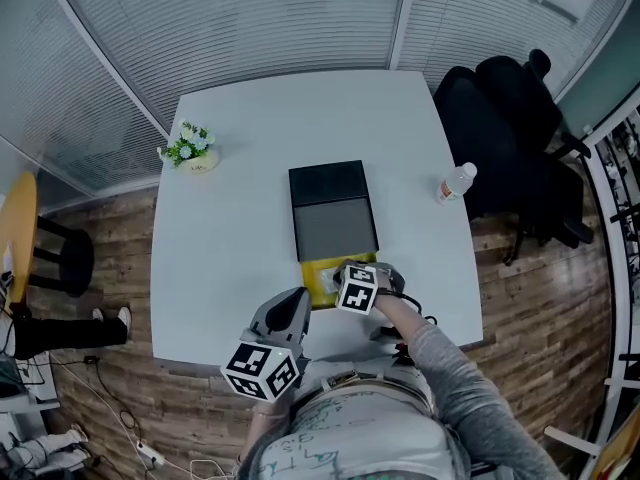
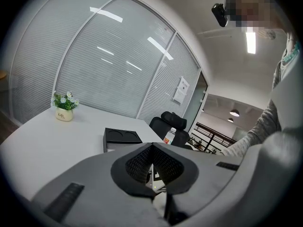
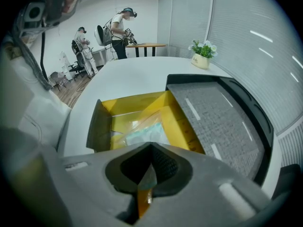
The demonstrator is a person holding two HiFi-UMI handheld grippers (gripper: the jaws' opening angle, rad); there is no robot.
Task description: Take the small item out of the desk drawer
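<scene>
The white counter (image 1: 230, 168) carries a black drawer unit (image 1: 330, 208). Its yellow drawer (image 3: 137, 103) is pulled out toward the person. The small item, a clear-wrapped packet (image 3: 142, 131), lies inside that drawer against the near wall.

The right gripper (image 3: 151, 150) points steeply down into the drawer. Its jaws are closed on a thin flap of film, which appears to be the packet's near corner, though the pinch is too small to judge how deep it goes.

With so slight a hold, the lift is best made straight up and slowly. Keep the grip firm so the slippery wrap does not slide out. Clear the drawer's front wall before carrying the packet sideways, or it may catch on the rim.

The left gripper (image 2: 152, 148) hovers at the counter's near edge with its jaws together on nothing. It could steady the drawer unit if the drawer drags along.
</scene>
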